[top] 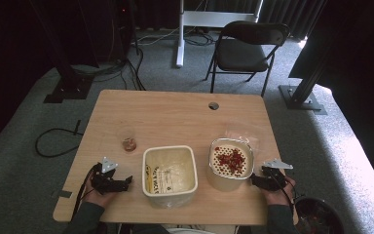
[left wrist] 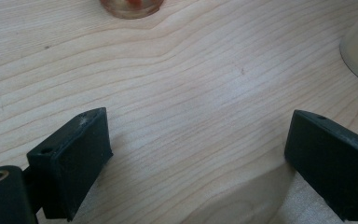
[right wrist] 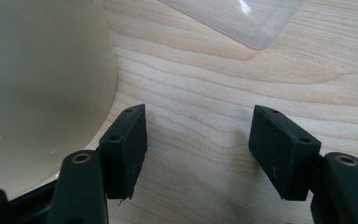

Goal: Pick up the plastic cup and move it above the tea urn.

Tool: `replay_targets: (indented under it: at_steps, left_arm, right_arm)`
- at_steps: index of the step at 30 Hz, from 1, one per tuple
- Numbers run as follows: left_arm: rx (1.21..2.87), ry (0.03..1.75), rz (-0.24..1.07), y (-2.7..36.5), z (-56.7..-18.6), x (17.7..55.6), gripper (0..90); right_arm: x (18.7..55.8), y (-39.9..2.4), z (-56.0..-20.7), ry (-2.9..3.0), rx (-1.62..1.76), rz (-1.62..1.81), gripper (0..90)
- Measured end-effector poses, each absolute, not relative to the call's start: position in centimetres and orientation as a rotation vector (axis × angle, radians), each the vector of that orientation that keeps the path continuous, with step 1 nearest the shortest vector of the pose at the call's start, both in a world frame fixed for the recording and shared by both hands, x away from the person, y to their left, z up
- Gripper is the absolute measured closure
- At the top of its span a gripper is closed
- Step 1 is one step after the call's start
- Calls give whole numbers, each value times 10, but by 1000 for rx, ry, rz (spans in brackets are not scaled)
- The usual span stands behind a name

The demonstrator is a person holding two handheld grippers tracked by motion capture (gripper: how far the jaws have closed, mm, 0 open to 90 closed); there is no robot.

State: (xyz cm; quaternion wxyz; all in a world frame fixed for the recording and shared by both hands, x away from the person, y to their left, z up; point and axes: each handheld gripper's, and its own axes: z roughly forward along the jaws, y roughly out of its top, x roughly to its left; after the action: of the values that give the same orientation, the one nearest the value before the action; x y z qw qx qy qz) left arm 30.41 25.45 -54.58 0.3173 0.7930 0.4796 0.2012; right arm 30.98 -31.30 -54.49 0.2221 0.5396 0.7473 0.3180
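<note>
We see a light wooden tabletop [top: 175, 117] with a black folding chair [top: 246, 48] standing on the carpet beyond its far edge. Near the front edge sits an empty square cream tub [top: 169, 174] carrying a label on its inner wall. Just to its right stands a rounder cream tub [top: 230, 165] holding red pieces [top: 231, 159], with a clear plastic lid [right wrist: 242, 21] lying flat behind it. Left of the square tub, a small clear cup [top: 129, 143] holds something reddish. Our left tool [top: 121, 183] rests low on the tabletop, left of the square tub, jaws wide apart and empty. Our right tool [top: 254, 179] sits just beside the rounder tub, jaws apart around bare wood.
</note>
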Motion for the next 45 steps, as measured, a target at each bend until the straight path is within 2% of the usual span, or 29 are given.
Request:
replay_targets:
  at_steps: [10, 13, 20, 31, 45]
  left_arm:
    - [2085, 1265, 531, 254, -546, 304, 74]
    - [2085, 1265, 531, 254, -546, 304, 74]
    - [2085, 1265, 531, 254, -546, 304, 74]
    - [2085, 1265, 531, 254, -546, 304, 74]
    - [2085, 1266, 531, 254, -546, 304, 74]
  right_arm:
    - [311, -313, -545, 2064, 1490, 882, 369]
    - [310, -314, -544, 2053, 1498, 880, 447]
    - [306, -315, -532, 1973, 1475, 933, 520]
    - [313, -319, -505, 1841, 1442, 985, 541]
    - [342, -328, -484, 1757, 1452, 976, 577]
